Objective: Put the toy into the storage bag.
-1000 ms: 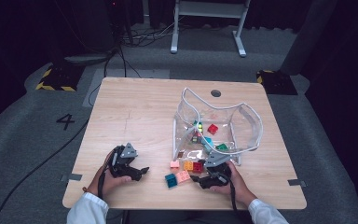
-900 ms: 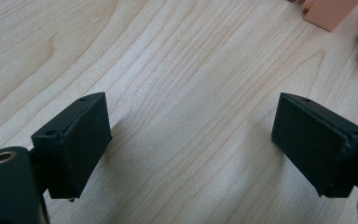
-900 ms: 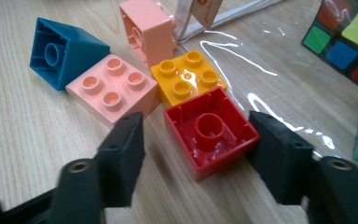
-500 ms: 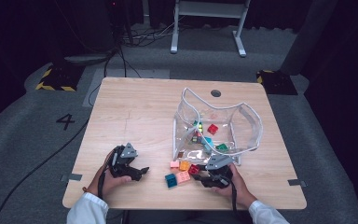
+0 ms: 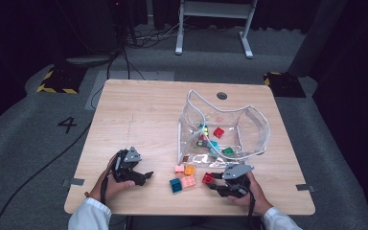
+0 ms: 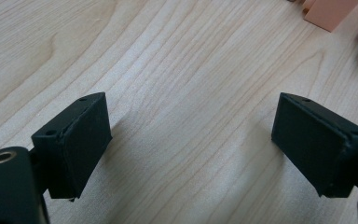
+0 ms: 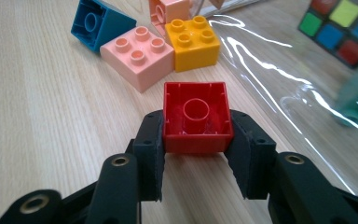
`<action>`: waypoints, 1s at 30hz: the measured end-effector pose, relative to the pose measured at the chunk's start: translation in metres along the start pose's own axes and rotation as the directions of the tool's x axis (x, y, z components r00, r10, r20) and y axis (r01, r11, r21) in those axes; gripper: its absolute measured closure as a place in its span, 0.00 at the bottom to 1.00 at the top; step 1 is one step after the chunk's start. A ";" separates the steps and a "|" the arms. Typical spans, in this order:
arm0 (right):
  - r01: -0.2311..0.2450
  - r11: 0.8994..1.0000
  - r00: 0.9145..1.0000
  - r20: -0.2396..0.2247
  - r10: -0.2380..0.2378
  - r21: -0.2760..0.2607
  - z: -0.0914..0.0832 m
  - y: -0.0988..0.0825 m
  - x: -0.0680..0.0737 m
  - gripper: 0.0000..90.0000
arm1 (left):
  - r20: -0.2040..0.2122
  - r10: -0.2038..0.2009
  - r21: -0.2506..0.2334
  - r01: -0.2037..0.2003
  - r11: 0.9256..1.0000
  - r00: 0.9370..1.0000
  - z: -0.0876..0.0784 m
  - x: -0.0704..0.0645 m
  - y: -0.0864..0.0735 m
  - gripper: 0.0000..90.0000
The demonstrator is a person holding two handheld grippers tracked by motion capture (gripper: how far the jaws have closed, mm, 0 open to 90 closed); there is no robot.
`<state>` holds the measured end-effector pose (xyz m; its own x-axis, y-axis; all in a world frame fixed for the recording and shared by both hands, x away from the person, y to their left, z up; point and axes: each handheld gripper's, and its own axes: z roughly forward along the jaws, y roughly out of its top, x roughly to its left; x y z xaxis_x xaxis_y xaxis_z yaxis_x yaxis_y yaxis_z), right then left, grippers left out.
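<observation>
My right gripper (image 5: 212, 184) is shut on a red brick (image 5: 207, 178) near the table's front edge, in front of the clear bag. In the right gripper view the red brick (image 7: 196, 114) sits hollow side up between the two pads of that gripper (image 7: 196, 140). Its jaws have just been closing, and they now pinch the brick's side walls. My left gripper (image 5: 143, 177) rests at the front left, open, pointing right toward the loose bricks. In the left gripper view its jaws (image 6: 193, 140) stand wide over bare wood with nothing between them.
A pink brick (image 5: 189, 181), a blue brick (image 5: 175, 185), an orange brick (image 5: 189, 170) and a small pink one (image 5: 179, 168) lie between the grippers. The clear plastic bag (image 5: 249, 124) behind them holds several more bricks and a colour cube (image 7: 342, 25).
The right gripper's jaws closed on the red brick, then drew it a little toward the near edge. The left gripper stayed put.
</observation>
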<state>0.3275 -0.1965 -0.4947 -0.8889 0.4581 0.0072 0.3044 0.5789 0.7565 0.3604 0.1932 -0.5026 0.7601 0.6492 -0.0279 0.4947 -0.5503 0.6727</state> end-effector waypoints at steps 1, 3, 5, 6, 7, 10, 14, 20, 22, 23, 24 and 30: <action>0.006 1.000 1.000 -0.004 -0.006 0.001 -0.004 -0.001 -0.001 0.66 | 0.005 -0.003 -0.001 0.003 1.000 1.000 0.000 0.000 0.000 0.13; -0.009 1.000 1.000 -0.007 0.009 -0.005 -0.007 -0.002 -0.001 0.66 | 0.005 -0.003 -0.001 0.003 1.000 1.000 0.000 0.000 0.000 0.13; 0.036 0.999 0.999 0.017 -0.036 -0.017 -0.016 -0.005 -0.006 0.66 | 0.002 -0.002 -0.001 0.002 1.000 1.000 0.000 0.000 0.000 0.13; 0.024 1.000 0.999 0.024 -0.023 -0.013 -0.019 -0.006 -0.007 0.66 | 0.000 -0.001 -0.001 0.001 1.000 1.000 0.000 0.000 0.000 0.13; 0.006 1.000 1.000 0.026 -0.006 -0.021 -0.022 -0.007 -0.008 0.66 | 0.000 0.000 -0.001 0.000 1.000 1.000 0.000 0.000 0.000 0.13; -0.013 1.000 0.999 0.038 0.014 -0.017 -0.029 -0.011 -0.011 0.66 | 0.004 -0.003 -0.001 0.003 1.000 1.000 0.000 0.000 0.000 0.13; -0.038 0.998 0.997 0.060 0.041 -0.054 -0.044 -0.020 -0.019 0.66 | 0.003 -0.002 -0.001 0.002 1.000 1.000 0.000 0.000 0.000 0.13; -0.045 0.996 0.996 0.074 0.050 -0.074 -0.059 -0.032 -0.027 0.66 | 0.005 -0.003 -0.001 0.003 1.000 1.000 0.000 0.000 0.000 0.13; -0.048 0.997 0.995 0.087 0.053 -0.059 -0.063 -0.036 -0.028 0.66 | 0.005 -0.003 -0.001 0.003 1.000 1.000 0.000 0.000 0.000 0.13; -0.042 0.997 0.994 0.098 0.048 -0.060 -0.065 -0.038 -0.029 0.66 | 0.002 -0.001 -0.001 0.001 1.000 1.000 0.000 0.000 0.000 0.13; -0.053 0.997 0.993 0.100 0.058 -0.055 -0.067 -0.039 -0.030 0.66 | 0.004 -0.002 -0.001 0.002 1.000 1.000 0.000 0.000 0.000 0.13; -0.074 0.996 0.987 0.138 0.080 -0.044 -0.084 -0.052 -0.038 0.66 | 0.004 -0.003 -0.001 0.003 1.000 1.000 0.000 0.000 0.000 0.13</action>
<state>0.3165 -0.3000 -0.4794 -0.8058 0.5917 -0.0232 0.3544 0.5133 0.7817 0.3603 0.1930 -0.5029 0.7604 0.6486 -0.0334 0.4966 -0.5476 0.6734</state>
